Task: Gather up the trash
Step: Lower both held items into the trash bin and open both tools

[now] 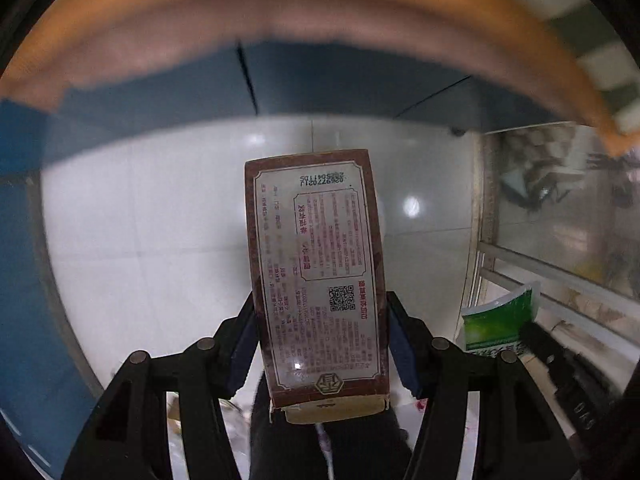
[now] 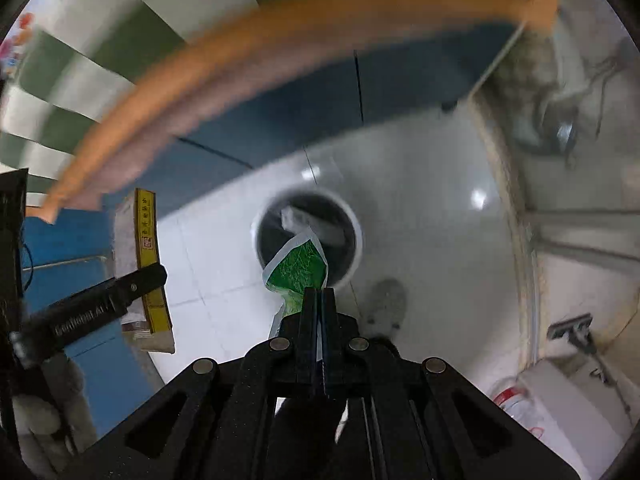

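Note:
My left gripper (image 1: 320, 340) is shut on a brown carton (image 1: 316, 272) with a printed label and QR code, held upright above the white tiled floor. The carton also shows in the right wrist view (image 2: 142, 264), with the left gripper's finger (image 2: 136, 284) across it. My right gripper (image 2: 319, 300) is shut on a green and white wrapper (image 2: 298, 266), which also shows in the left wrist view (image 1: 500, 322). The wrapper hangs over a round bin (image 2: 356, 236) with dark inside, standing on the floor. A pale box (image 2: 294, 218) lies in the bin.
An orange table edge (image 1: 280, 4) arcs overhead, also in the right wrist view (image 2: 240, 52). A blue wall (image 1: 320, 84) stands behind the floor. A glass door with metal frame (image 1: 560, 240) is at the right. A white container (image 2: 568, 412) sits at lower right.

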The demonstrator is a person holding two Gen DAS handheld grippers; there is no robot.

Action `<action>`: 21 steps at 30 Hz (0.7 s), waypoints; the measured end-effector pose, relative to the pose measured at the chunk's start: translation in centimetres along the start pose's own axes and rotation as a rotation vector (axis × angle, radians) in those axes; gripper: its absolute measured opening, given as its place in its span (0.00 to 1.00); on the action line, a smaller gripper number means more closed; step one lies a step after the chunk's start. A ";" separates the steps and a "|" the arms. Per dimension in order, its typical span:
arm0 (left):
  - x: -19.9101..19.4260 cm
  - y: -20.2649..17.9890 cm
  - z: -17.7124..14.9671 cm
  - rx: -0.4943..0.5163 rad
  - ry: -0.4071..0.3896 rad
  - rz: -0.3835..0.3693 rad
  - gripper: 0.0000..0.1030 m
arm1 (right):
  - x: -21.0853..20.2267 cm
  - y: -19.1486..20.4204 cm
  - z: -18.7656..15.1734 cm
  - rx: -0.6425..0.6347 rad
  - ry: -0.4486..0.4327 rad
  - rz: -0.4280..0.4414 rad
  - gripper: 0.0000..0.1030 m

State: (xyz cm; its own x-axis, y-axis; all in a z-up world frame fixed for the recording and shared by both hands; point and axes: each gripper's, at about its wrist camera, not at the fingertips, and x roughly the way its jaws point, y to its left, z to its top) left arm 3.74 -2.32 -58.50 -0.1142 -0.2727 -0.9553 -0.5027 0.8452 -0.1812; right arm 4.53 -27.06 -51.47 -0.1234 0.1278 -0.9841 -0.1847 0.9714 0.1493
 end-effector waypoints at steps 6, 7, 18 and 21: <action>13.8 2.4 3.8 -0.071 0.094 0.000 0.54 | 14.8 -3.3 0.9 0.078 0.068 -0.004 0.02; 16.0 2.6 4.4 -0.078 0.108 -0.005 0.54 | 17.9 -4.1 1.0 0.095 0.086 0.004 0.02; 23.8 3.8 3.5 -0.101 0.132 0.006 0.88 | 33.0 -4.2 1.2 0.048 0.227 -0.018 0.11; 22.3 4.5 3.0 -0.098 0.103 0.040 0.96 | 32.9 -4.5 0.6 0.043 0.228 -0.050 0.34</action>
State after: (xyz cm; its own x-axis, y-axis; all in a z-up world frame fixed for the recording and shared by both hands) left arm 1.51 -3.20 -81.35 -0.2203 -0.2901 -0.9313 -0.5770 0.8085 -0.1154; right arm 1.89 -27.10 -84.57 -0.3330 0.0356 -0.9423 -0.1547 0.9837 0.0919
